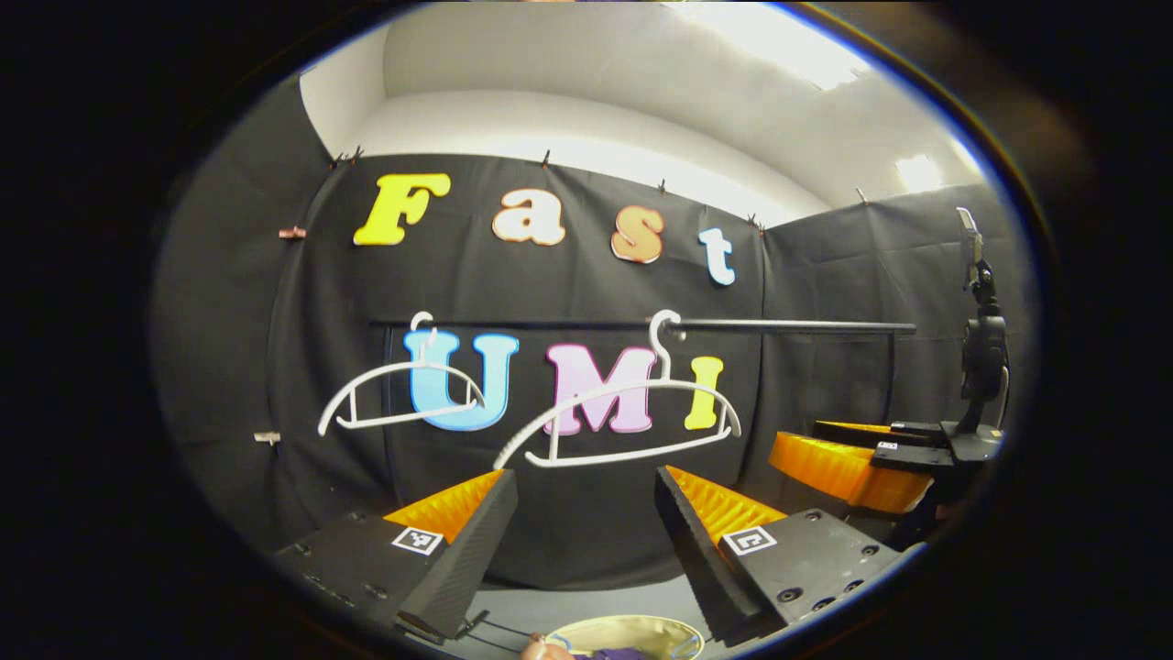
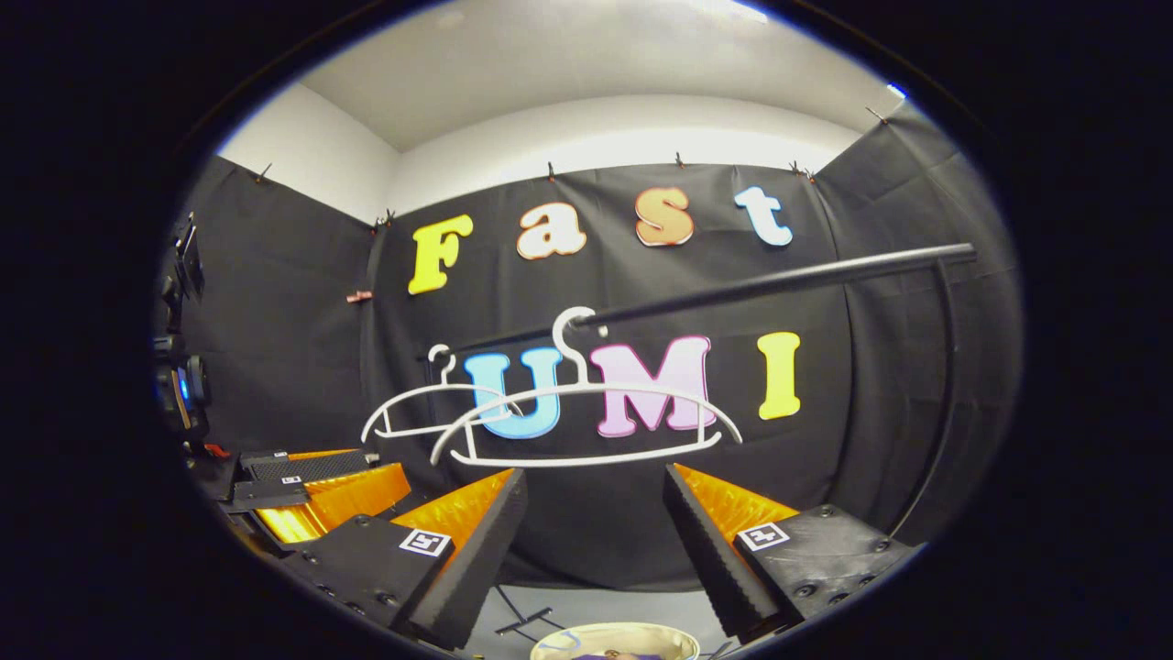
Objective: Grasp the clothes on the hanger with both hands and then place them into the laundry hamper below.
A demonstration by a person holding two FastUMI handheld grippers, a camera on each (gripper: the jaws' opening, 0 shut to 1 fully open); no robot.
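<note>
Two bare white hangers hang from a black rail [image 1: 788, 324]: one hanger [image 1: 403, 399] at the left, the other hanger [image 1: 632, 417] nearer the middle. They also show as a left hanger [image 2: 431, 412] and a front hanger [image 2: 586, 422] under the rail [image 2: 779, 284] in the right gripper view. The laundry hamper's round rim [image 1: 632, 632] lies low between the fingers, with purple clothing [image 1: 609, 654] inside; its rim [image 2: 614, 639] shows again in the right gripper view. My left gripper [image 1: 586, 541] is open and holds nothing. My right gripper [image 2: 596, 550] is open too, also seen as the other gripper [image 1: 861, 463] at the right.
A camera mount on a black stand [image 1: 981, 357] rises at the right of the left gripper view, and the same kind of stand [image 2: 179, 367] sits at the left of the right gripper view. The rail's upright post [image 2: 944, 385] curves down at the right. Grey floor [image 1: 586, 610] lies below.
</note>
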